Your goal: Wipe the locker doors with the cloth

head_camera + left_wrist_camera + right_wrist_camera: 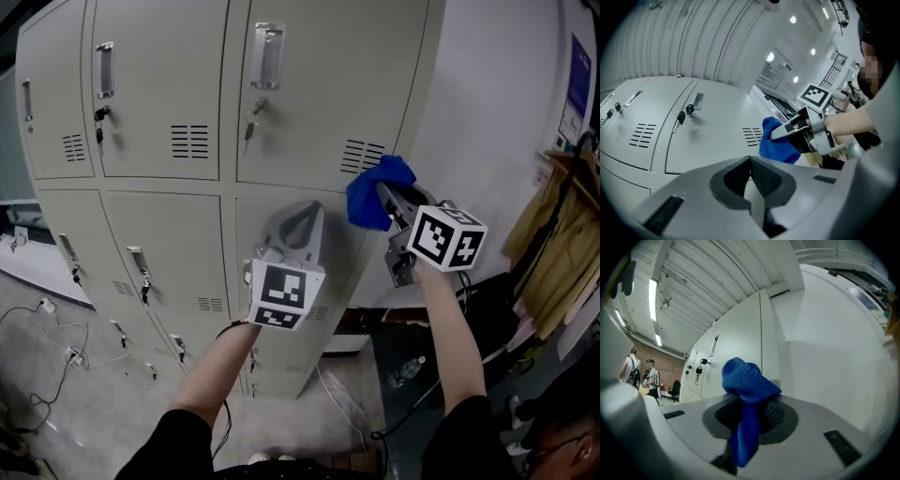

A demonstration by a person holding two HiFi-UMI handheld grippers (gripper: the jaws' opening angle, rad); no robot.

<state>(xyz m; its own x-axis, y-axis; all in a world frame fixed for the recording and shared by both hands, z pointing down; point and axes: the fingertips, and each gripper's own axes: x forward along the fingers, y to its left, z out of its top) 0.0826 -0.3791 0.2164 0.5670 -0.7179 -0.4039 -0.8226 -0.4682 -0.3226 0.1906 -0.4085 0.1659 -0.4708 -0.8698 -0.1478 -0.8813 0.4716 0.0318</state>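
The blue cloth [375, 192] is bunched in my right gripper [386, 199], which is shut on it. It sits at the right edge of the beige lockers, by the vent slots [363, 156] at the lower corner of the upper right door [319, 94]. In the right gripper view the cloth [747, 380] sticks out between the jaws and hangs down over them. My left gripper [307, 217] is lower and to the left, in front of the lower right door [281, 220]. Its jaws are shut with nothing between them. From the left gripper view, the cloth [776, 143] shows beside the vent.
Keys hang from the locks [249, 127] of the upper doors. A white wall [497, 112] stands right of the lockers, and garments [553, 244] hang further right. Cables [56, 347] lie on the floor at left, a bottle [409, 369] below. People [642, 376] stand far off.
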